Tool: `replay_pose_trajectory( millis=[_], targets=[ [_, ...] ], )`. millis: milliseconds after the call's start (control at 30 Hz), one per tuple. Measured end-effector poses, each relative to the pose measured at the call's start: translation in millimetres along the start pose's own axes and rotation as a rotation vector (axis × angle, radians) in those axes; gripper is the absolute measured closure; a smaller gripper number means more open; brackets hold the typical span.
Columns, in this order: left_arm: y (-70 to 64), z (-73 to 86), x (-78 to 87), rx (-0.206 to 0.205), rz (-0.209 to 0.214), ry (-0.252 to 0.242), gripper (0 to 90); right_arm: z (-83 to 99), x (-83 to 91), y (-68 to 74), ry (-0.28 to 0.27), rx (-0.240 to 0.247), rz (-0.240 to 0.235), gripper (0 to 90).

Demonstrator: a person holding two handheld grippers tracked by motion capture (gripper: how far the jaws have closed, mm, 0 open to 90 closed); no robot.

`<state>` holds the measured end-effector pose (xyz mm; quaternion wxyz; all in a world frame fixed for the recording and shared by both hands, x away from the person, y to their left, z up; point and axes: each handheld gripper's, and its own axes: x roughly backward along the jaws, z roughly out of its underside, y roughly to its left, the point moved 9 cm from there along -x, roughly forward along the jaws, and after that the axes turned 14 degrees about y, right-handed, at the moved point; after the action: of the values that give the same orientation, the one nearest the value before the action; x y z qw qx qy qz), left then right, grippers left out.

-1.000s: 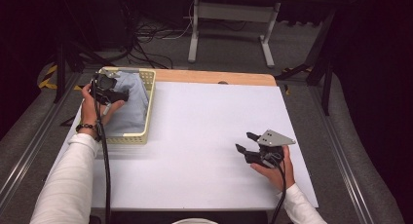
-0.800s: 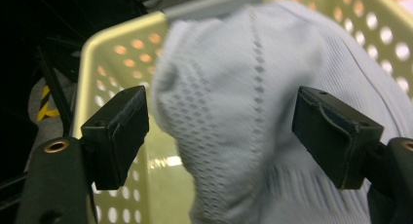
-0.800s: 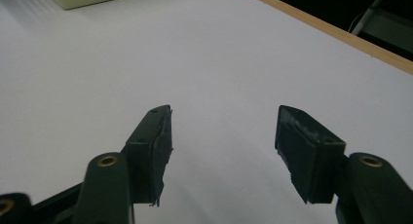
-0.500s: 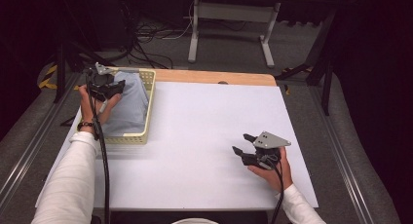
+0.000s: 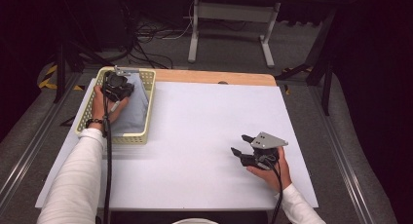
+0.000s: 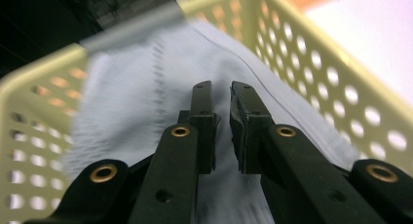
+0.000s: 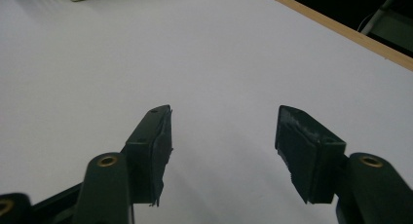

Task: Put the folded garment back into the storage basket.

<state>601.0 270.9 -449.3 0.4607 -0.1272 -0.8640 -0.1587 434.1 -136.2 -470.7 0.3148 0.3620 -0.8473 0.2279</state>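
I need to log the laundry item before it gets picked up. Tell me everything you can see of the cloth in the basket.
The cloth is pale grey-blue woven fabric with a stitched seam, lying crumpled and filling most of the perforated yellow basket. The left gripper is down over it, jaws almost closed; whether they pinch fabric cannot be told.

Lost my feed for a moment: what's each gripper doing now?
Left gripper: fingers nearly shut over the light blue cloth in the basket; grip cannot be told.
Right gripper: open, empty.
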Motion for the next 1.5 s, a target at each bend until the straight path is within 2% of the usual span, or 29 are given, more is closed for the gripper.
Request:
replay_pose_trajectory(
  millis=[67, 133, 233, 333, 500, 667, 867, 967, 1267, 1500],
  targets=[
    [-1.5, 3.4, -5.2, -0.024, -0.005, 0.046, 80.9, -0.2, -0.3, 0.5, 0.002, 0.004, 0.0, 39.5],
    [-2.4, 4.7, -8.3, -0.016, 0.001, 0.061, 80.8, -0.3, -0.6, 0.7, 0.002, 0.006, 0.0, 39.5],
    [-2.9, 6.2, -10.3, -0.025, 0.0, 0.082, 82.5, -0.6, -0.1, 1.2, 0.0, 0.005, 0.0, 39.5],
    [-5.6, 10.1, -15.3, -0.045, 0.011, 0.131, 82.6, -0.9, 0.2, 1.5, 0.0, 0.01, 0.003, 39.4],
    [-6.8, 12.5, -18.2, -0.05, 0.016, 0.157, 82.2, -1.1, 0.5, 1.8, 0.0, 0.014, 0.006, 39.3],
    [-5.0, 8.6, -11.8, -0.044, -0.001, 0.121, 78.3, -1.7, 1.3, 1.7, -0.003, 0.017, 0.014, 39.0],
    [-2.0, 1.0, 2.2, -0.016, -0.031, 0.042, 75.5, -4.1, 4.3, 2.4, -0.02, 0.016, 0.025, 37.9],
    [-5.0, -3.1, 9.5, -0.021, -0.038, 0.011, 72.9, -5.4, 5.4, 3.3, -0.029, 0.017, 0.027, 37.2],
    [-16.7, -14.2, 24.4, -0.03, -0.027, -0.073, 67.4, -7.5, 9.2, 6.5, -0.051, 0.02, 0.03, 34.1],
    [-29.2, -21.8, 32.1, -0.029, -0.012, -0.121, 54.0, -6.9, 13.8, 11.5, -0.075, 0.016, 0.026, 30.6]
  ],
)
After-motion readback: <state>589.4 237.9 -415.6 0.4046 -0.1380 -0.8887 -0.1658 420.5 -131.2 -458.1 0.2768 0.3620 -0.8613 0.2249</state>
